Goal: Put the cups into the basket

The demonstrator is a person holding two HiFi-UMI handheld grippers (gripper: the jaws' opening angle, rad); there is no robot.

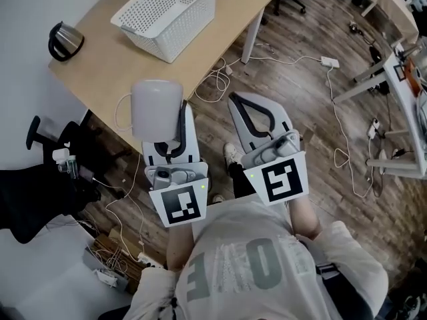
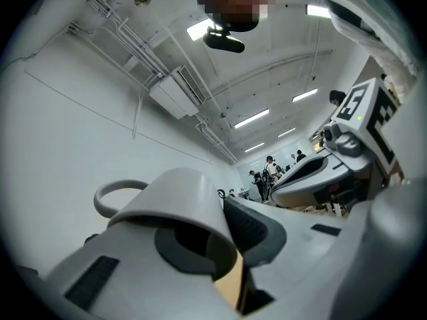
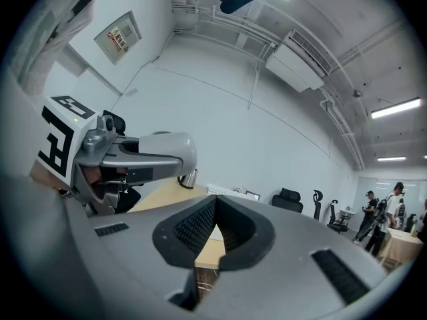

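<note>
A white cup (image 1: 157, 109) with its handle to the left hangs over the table's near edge, and my left gripper (image 1: 180, 112) is shut on its rim wall. In the left gripper view the cup (image 2: 170, 202) fills the space over the jaws, one pad inside it and one outside. My right gripper (image 1: 235, 100) is beside it to the right, over the floor, shut with nothing between its pads (image 3: 200, 229). The white mesh basket (image 1: 167, 12) stands at the far end of the wooden table (image 1: 107, 72) and looks empty.
A dark kettle (image 1: 65, 41) sits at the table's left edge. A black office chair (image 1: 40, 179) stands to the left below the table. Cables and a power strip (image 1: 330, 62) lie on the wood floor, with a white desk (image 1: 407, 92) at the right.
</note>
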